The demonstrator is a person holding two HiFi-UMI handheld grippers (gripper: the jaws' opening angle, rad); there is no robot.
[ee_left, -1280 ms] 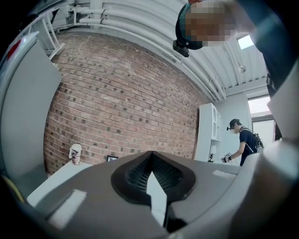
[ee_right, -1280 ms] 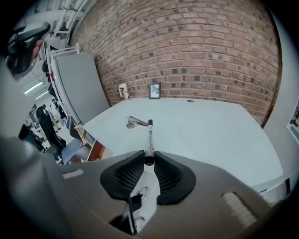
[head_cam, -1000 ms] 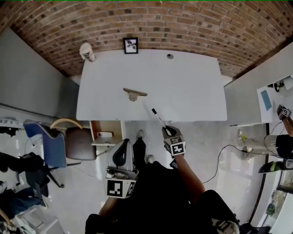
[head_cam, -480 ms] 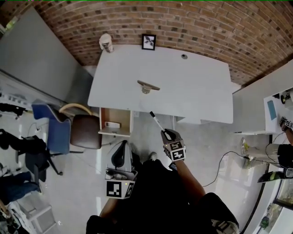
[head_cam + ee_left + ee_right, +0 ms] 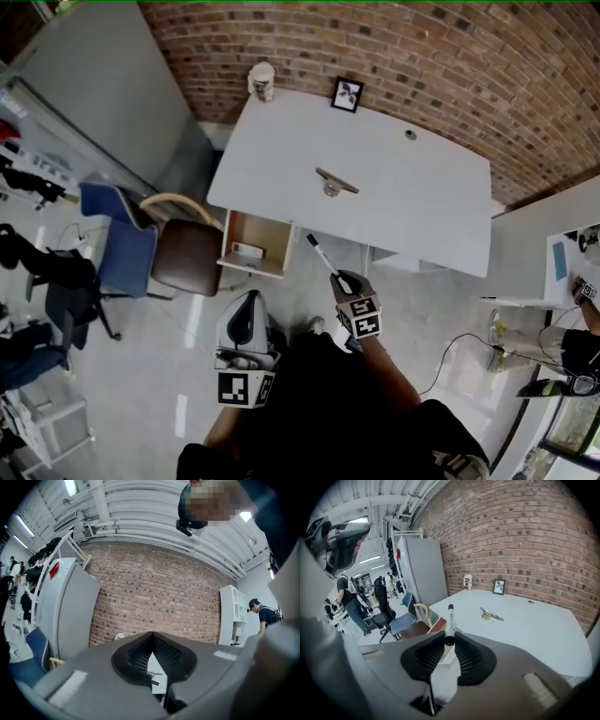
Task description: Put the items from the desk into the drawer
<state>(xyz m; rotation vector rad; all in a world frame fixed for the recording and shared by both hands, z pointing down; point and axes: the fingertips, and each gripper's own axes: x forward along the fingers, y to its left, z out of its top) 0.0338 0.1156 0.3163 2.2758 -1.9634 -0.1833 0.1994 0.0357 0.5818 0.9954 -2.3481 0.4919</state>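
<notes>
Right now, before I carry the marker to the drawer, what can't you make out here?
Drawer, head view: its back is hidden under the desk edge; the small white item inside is too small to name.
Flat metal thing on the desk: too small to identify in the head or right gripper view.
Left gripper view: the shut left gripper blocks nearly all of the desk and drawer.

Bright, even light from ceiling strips (image 5: 71, 486); fisheye bending at edges; black corners; glare on floor (image 5: 190, 326).
</notes>
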